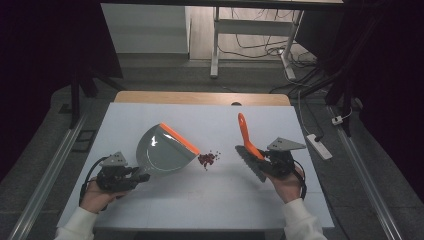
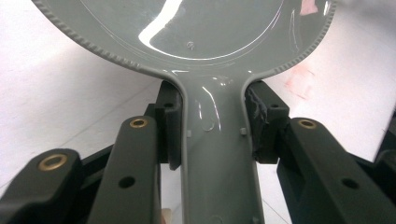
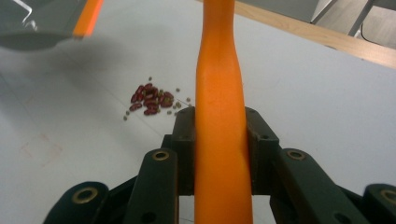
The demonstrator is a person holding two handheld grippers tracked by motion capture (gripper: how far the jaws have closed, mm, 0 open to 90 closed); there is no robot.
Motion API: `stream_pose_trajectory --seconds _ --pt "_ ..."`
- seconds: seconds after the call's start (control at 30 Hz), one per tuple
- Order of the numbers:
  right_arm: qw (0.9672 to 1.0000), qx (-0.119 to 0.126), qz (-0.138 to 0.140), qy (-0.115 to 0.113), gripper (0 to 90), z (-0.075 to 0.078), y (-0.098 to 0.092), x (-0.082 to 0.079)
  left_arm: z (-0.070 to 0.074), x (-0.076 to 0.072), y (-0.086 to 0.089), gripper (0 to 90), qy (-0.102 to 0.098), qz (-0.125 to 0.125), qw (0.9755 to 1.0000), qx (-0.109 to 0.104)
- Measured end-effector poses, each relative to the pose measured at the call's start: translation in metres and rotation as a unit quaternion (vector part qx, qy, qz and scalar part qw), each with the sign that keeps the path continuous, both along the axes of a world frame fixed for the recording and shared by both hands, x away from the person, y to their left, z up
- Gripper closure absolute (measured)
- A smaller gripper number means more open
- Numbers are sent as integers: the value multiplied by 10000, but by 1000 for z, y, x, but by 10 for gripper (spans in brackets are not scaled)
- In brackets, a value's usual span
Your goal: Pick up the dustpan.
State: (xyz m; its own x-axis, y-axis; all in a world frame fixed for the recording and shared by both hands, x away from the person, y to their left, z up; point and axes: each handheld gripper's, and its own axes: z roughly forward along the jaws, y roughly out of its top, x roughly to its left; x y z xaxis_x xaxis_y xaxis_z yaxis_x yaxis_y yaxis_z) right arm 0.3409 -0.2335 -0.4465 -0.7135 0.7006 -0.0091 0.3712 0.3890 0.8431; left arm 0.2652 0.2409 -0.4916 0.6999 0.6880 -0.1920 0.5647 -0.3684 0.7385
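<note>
A grey dustpan (image 1: pixel 162 150) with an orange lip rests tilted on the white table (image 1: pixel 200 205), its mouth facing right. My left gripper (image 1: pixel 141 176) is shut on the dustpan's handle (image 2: pixel 217 154), pads pressing both sides. A small pile of red beans (image 1: pixel 206 159) lies just right of the lip. Further right, my right gripper (image 1: pixel 265 160) is shut on a brush (image 1: pixel 248 140) with an orange handle pointing up and away and grey bristles (image 1: pixel 251 164) low over the table. In the right gripper view the handle (image 3: pixel 219 84) stands between the pads, with the beans (image 3: pixel 152 100) and the dustpan (image 3: pixel 42 23) beyond.
A wooden strip (image 1: pixel 200 97) runs along the table's far edge. On the floor to the right lies a white power strip (image 1: pixel 320 146) with cables. A desk frame (image 1: pixel 216 45) stands beyond the table.
</note>
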Motion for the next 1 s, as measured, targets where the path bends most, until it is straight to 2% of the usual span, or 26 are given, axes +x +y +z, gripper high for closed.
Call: stream_pose_trajectory --seconds 0.3,0.63,1.0 --pt "10000 80 -3 -56 699 7 8 13 -3 0 -8 622 115 -233 9996 63" --pt "9999 86 34 -85 699 9 12 24 -8 1 -15 622 231 -477 9979 369" --pt "9999 97 126 -61 699 8 22 34 -11 1 -18 622 349 -631 9961 504"
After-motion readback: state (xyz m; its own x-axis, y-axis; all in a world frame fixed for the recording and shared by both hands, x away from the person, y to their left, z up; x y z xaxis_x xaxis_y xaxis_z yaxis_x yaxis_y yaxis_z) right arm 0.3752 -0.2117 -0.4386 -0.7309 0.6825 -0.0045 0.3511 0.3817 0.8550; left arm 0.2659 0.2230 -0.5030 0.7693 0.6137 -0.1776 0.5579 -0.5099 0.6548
